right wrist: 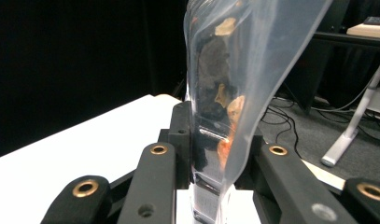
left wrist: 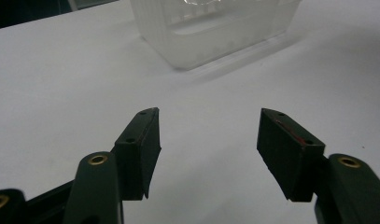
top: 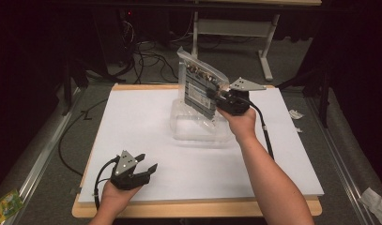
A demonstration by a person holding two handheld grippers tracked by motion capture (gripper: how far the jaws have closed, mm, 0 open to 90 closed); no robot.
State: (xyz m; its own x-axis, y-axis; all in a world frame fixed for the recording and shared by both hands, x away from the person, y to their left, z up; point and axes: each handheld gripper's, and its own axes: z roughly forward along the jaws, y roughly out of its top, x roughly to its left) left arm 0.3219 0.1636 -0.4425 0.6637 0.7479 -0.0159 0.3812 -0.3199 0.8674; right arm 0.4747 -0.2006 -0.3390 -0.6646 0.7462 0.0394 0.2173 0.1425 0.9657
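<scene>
A clear zip bag (top: 199, 89) holding a flat dark-and-light pack is held upright above a clear plastic tub (top: 198, 126) on the white board. My right gripper (top: 216, 95) is shut on the bag's right edge. In the right gripper view the bag (right wrist: 225, 93) rises between the black jaws, brownish bits showing through the film. My left gripper (top: 149, 162) rests near the board's front left corner, open, nothing between its fingers. In the left gripper view its gripper (left wrist: 208, 135) hovers over bare white board, the tub (left wrist: 215, 23) farther ahead.
The white board (top: 146, 122) lies on a wooden tabletop (top: 193, 208). Cables and a table frame (top: 268, 51) are on the carpet behind. A green packet (top: 5, 204) lies on the floor at the left, crumpled paper (top: 374, 199) at the right.
</scene>
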